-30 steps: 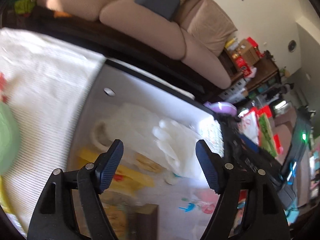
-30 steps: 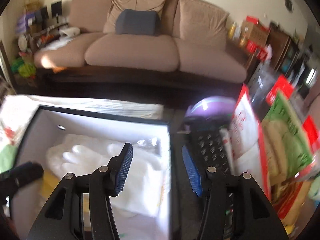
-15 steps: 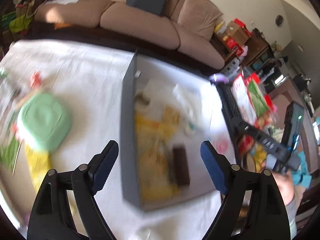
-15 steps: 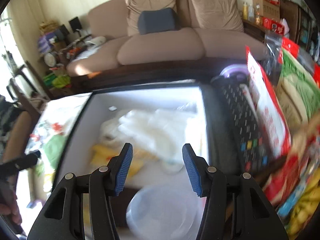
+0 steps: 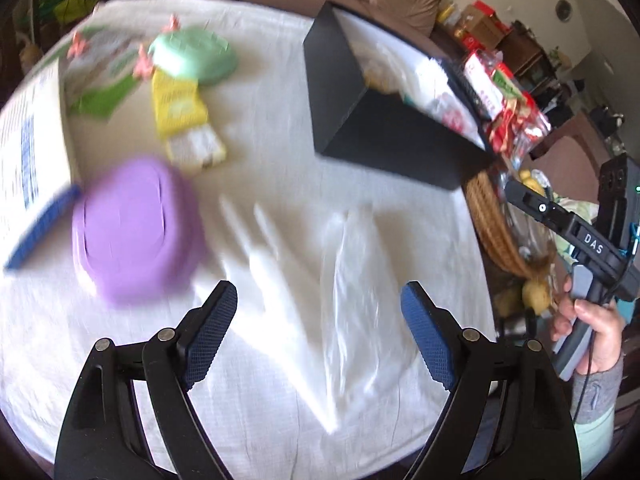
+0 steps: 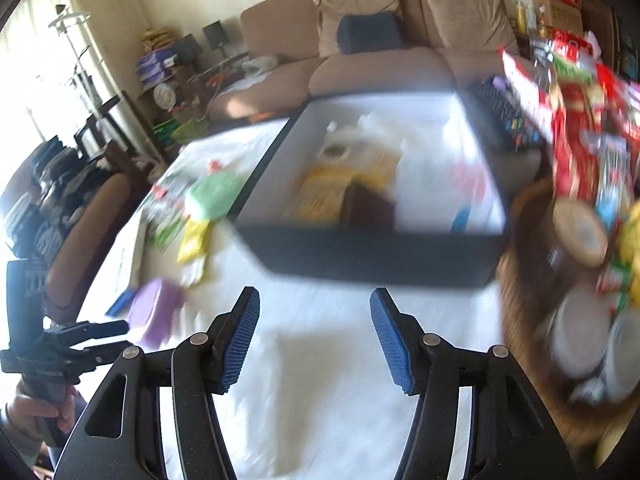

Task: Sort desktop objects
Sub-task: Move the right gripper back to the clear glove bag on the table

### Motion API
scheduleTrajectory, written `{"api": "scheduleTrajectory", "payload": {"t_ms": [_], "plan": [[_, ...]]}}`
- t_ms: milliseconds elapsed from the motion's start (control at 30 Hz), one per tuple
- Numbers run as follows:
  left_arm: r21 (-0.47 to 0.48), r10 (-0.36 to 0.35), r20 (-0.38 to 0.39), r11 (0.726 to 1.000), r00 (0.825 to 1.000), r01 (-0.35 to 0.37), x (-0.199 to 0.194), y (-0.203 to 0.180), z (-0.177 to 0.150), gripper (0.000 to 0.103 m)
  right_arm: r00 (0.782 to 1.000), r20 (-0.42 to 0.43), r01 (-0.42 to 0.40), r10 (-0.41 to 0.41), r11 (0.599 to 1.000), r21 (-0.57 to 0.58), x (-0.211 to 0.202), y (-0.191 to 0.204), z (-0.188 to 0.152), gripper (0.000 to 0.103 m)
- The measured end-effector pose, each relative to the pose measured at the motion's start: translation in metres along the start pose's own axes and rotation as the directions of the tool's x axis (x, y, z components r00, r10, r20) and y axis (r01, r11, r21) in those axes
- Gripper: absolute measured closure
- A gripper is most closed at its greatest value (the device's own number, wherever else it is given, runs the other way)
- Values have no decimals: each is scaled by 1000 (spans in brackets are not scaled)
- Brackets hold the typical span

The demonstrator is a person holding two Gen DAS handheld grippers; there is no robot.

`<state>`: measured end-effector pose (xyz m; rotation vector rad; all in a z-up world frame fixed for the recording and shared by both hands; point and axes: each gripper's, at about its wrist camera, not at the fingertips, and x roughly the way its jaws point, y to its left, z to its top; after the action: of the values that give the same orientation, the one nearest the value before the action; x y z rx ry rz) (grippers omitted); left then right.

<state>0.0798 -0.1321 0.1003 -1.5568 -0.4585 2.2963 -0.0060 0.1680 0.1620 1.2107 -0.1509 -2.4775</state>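
Observation:
My left gripper (image 5: 320, 320) hangs open over the white tablecloth (image 5: 280, 184), with nothing between its fingers. A purple lidded container (image 5: 132, 232) lies just ahead of it on the left. Further back are a green lid (image 5: 192, 56) and a yellow packet (image 5: 178, 108). The black box (image 5: 360, 120) stands at the far right. In the right wrist view my right gripper (image 6: 316, 328) is over bare cloth in front of the box (image 6: 360, 256); its jaws are opening and hold nothing. Yellow packets (image 6: 320, 196), a tape roll (image 6: 336, 152) and white gloves lie in the box.
A clear plastic bag (image 5: 352, 264) lies flat ahead of the left gripper. A white printed box (image 5: 28, 140) and a blue item (image 5: 40, 232) sit at the left edge. A wicker basket (image 5: 492, 224) and red snack bags (image 6: 572, 136) crowd the right side. A sofa (image 6: 380, 68) stands behind.
Both grippers have pulled back from above the black box to the near part of the table. The box now lies further ahead. The right jaws stand wider apart.

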Motion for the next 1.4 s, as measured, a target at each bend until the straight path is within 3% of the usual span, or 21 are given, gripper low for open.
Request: {"api": "scheduleTrajectory", "payload": {"t_ms": [233,367,500,800,867,1033,1400], "plan": [[-81,-41,-51,996,998,37,24,21,-68,20,997,-67,-40,46,996,83,17,26,-77,43],[-102,-58,-48,993,997,53,25,33,-84,20,994,-90,-43,55,990,135,30,29,-109,43],[-65,-60,-31,996,998,58,12,41,-84,20,994,-96,-46,60,988,149,36,33,-126,43],[90,-37,-6,995,999,37,5,43,-60,20,997,-73,-23,30,996,90,47,47,-116,39],[73,-73,3,995,997,73,5,46,-57,20,997,-71,-21,25,998,62,54,54,-111,34],[-47,-132,-12,990,991,131,15,67,-49,20,997,-67,-35,37,999,32,72,65,-95,33],[-154,-161,-7,975,987,158,25,89,-40,20,990,-139,16,-20,999,-33,125,83,-88,32]]}}
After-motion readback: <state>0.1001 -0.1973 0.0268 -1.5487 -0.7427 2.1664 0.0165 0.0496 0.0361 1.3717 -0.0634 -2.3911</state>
